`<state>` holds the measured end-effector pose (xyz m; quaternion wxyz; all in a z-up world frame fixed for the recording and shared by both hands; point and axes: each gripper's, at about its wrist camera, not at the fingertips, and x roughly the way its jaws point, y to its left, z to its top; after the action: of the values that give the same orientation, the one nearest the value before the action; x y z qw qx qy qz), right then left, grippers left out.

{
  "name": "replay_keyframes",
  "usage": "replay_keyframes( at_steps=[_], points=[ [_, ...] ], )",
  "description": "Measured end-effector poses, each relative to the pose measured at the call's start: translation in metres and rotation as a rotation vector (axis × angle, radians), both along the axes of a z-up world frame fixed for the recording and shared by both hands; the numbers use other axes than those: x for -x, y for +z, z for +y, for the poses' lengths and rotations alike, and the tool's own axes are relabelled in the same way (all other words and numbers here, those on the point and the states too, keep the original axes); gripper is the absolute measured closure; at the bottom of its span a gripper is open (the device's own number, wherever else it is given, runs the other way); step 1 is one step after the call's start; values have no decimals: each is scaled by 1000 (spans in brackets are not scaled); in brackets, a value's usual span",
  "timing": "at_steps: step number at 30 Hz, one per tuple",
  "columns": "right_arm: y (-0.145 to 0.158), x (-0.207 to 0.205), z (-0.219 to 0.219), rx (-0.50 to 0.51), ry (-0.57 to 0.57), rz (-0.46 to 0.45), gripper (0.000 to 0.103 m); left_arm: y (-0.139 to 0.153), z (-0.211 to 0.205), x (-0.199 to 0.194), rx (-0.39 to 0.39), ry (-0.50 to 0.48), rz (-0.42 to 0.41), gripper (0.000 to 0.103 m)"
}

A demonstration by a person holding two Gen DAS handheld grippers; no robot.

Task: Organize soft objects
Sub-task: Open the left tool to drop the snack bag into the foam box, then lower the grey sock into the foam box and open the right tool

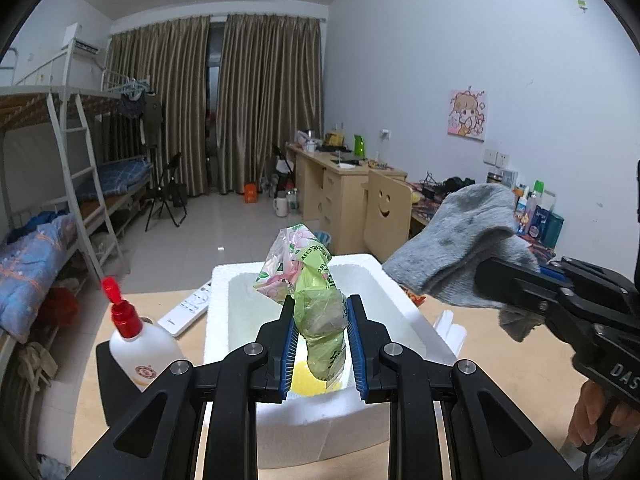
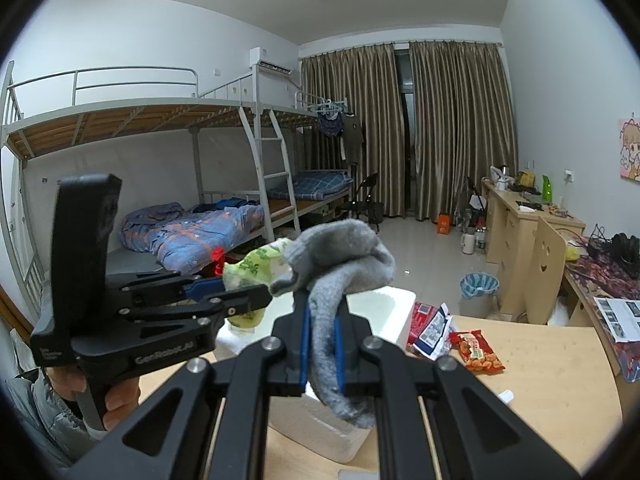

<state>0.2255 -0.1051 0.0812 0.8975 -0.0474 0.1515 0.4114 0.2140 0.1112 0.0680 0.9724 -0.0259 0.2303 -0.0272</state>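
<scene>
The left gripper (image 1: 320,316) was seen closed on a crumpled green and pink plastic bag (image 1: 310,280), its blue pads pressed against the bag's sides, and the bag was held upright over the open white foam box (image 1: 224,292). A yellow patch (image 1: 308,380) was visible on the floor of the box, just below the bag's lower end; what it was could not be told. The right gripper (image 2: 322,320) was seen clamped on a grey sock (image 2: 340,264), with the toe bunched above the pads and the rest hanging down between them. In the left wrist view, the sock (image 1: 460,240) was held at about two o'clock from the bag, above the box's right rim and apart from the bag. The box was placed on a light wooden table (image 1: 520,360). A white bottle with a red cap (image 1: 136,344) was set at about nine o'clock from the box, just beside its left wall, and a white remote control (image 1: 186,310) was laid behind the bottle against the box's far left corner. In the right wrist view, snack packets (image 2: 476,354) were seen lying on the table at about three o'clock from the box. A hand (image 2: 116,400) was wrapped round the left gripper's handle.
</scene>
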Motion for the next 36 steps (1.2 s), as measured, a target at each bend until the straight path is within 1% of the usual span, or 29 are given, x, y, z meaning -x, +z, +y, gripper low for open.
replay_keyframes(
  at_steps=[4, 9, 12, 14, 15, 16, 17, 18, 19, 23, 25, 30, 36],
  points=[
    [-2, -3, 0, 4, -8, 5, 90, -8, -1, -14, -9, -2, 20, 78],
    [-4, -8, 3, 14, -15, 12, 90, -17, 0, -28, 5, -15, 49, 78],
    [-6, -13, 4, 20, -22, 19, 90, -19, 0, -33, -1, -21, 53, 75],
    [-6, -13, 6, 22, -26, 23, 90, -21, 0, -35, 1, -23, 59, 69],
    [-6, -14, 7, 23, -27, 25, 90, -22, 1, -37, 7, -20, 64, 61],
    [-6, -14, 7, 24, -27, 25, 90, -22, 2, -38, 10, -18, 67, 50],
    [-6, -15, 6, 23, -29, 25, 90, -22, 2, -38, 11, -15, 64, 45],
    [-6, -14, 6, 22, -29, 25, 90, -22, 2, -38, 12, -8, 58, 36],
    [-6, -14, 6, 22, -30, 25, 90, -22, 3, -37, 13, -2, 56, 29],
    [-6, -14, 5, 21, -36, 25, 90, -21, 6, -30, 13, 8, 35, 19],
    [-6, -15, 6, 23, -38, 26, 90, -19, 6, -26, 3, 21, 17, 9],
    [-7, -16, 9, 27, -42, 29, 90, -13, 10, -10, -10, 61, -39, 1],
    [-7, -21, 14, 33, -36, 31, 90, -6, 15, 7, -16, 65, -85, 0]
  ],
)
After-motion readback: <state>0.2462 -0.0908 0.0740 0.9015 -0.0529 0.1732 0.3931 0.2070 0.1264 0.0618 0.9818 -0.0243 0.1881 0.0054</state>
